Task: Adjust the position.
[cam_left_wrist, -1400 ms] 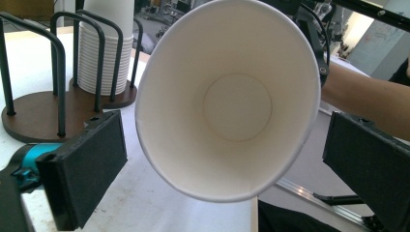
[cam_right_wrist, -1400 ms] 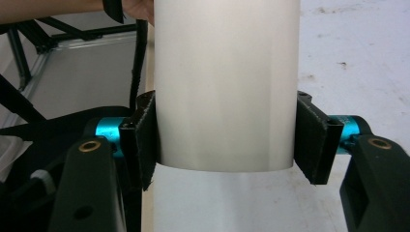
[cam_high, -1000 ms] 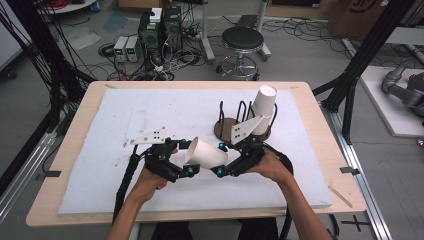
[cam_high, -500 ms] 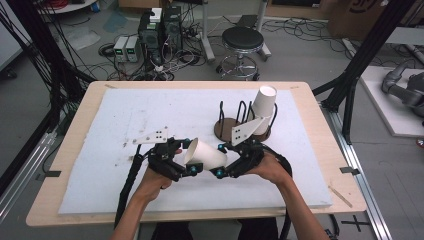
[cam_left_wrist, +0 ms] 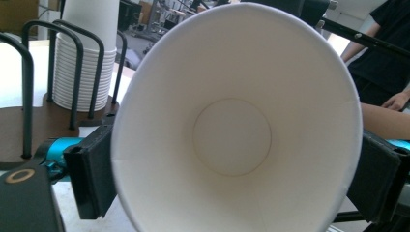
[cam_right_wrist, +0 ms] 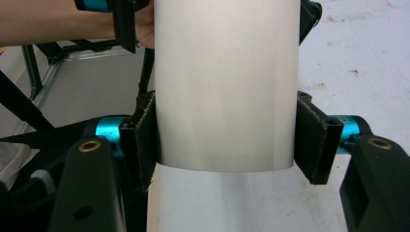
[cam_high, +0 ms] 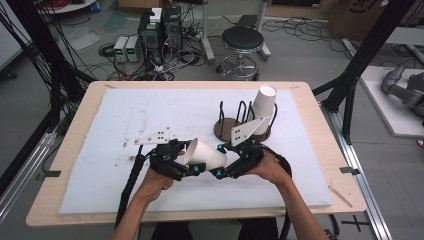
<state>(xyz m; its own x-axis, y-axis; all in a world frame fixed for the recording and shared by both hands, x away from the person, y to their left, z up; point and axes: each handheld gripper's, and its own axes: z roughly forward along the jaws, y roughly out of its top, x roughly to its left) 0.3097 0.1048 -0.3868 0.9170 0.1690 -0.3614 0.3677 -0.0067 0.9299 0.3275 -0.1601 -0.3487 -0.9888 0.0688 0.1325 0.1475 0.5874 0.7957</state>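
Note:
A white paper cup [cam_high: 207, 156] lies on its side in the air above the mat, between my two grippers. My right gripper [cam_high: 220, 161] is shut on its narrow bottom end, and in the right gripper view the pads [cam_right_wrist: 309, 140] press both sides of the cup [cam_right_wrist: 225, 87]. My left gripper [cam_high: 192, 161] is around the open end. Its jaws have just been closing with the cup between them. In the left gripper view the cup's mouth [cam_left_wrist: 232, 135] faces the camera and both pads [cam_left_wrist: 96, 174] touch the rim.
Behind the hands stands a dark round cup holder [cam_high: 227, 130] with black wire loops. It holds a tilted stack of paper cups [cam_high: 262, 107], also seen in the left gripper view [cam_left_wrist: 84, 63]. A white mat [cam_high: 100, 150] covers the wooden table [cam_high: 60, 165].
The left gripper's jaws have drawn in against the cup's rim. Both hands and the cup stay where they were.

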